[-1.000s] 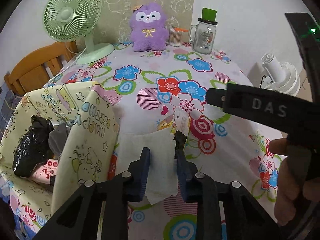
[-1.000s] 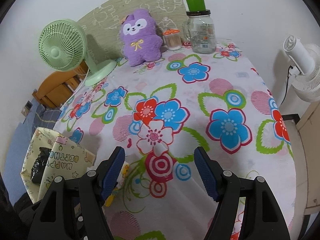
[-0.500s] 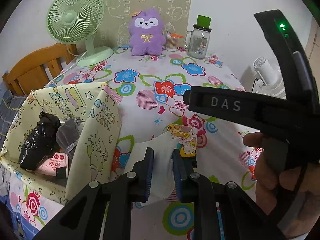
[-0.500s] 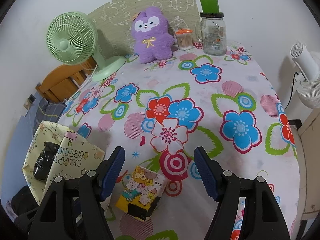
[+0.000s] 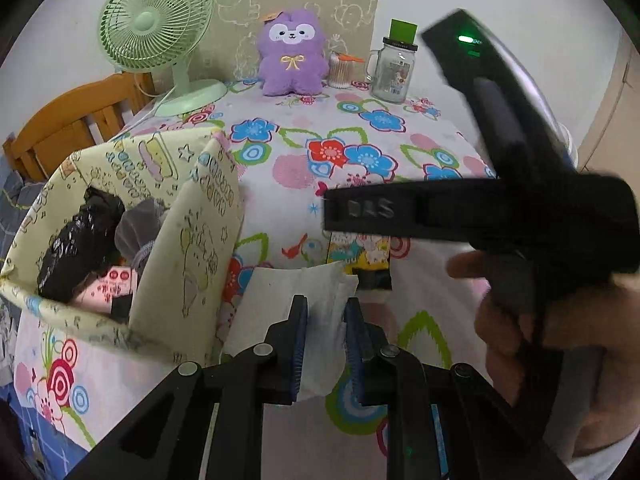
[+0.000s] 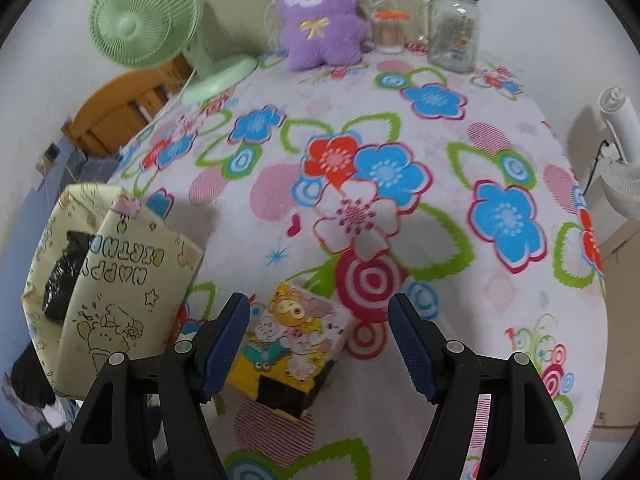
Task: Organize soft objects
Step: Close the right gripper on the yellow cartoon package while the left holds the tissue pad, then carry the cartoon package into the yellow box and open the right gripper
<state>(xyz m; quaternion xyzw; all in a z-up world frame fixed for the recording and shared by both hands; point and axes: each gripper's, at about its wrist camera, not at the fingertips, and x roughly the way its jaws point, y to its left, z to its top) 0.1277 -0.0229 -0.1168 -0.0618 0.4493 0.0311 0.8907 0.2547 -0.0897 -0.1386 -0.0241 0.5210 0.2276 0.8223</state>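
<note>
My left gripper (image 5: 326, 320) is shut on a white tissue (image 5: 280, 300) and holds it above the table's near edge, just right of a cream "Happy Birthday" gift bag (image 5: 192, 240). The bag holds a black plastic bundle (image 5: 76, 248) and a grey cloth (image 5: 138, 228). A cartoon-printed tissue pack (image 6: 296, 340) lies on the floral tablecloth between the open jaws of my right gripper (image 6: 320, 320). The pack also shows in the left wrist view (image 5: 360, 252). The gift bag also shows in the right wrist view (image 6: 120, 280), left of the right gripper.
A purple plush toy (image 6: 320, 20), a green desk fan (image 6: 148, 16), a cotton-swab jar (image 6: 388, 32) and a glass mason jar (image 6: 454, 28) stand at the table's far edge. A wooden chair (image 5: 72, 124) is at the left. A white fan (image 6: 620, 152) stands off the right side.
My left gripper has lifted the tissue up and back toward the bag. My right gripper has moved down and forward around the tissue pack, which has come into view between its jaws.
</note>
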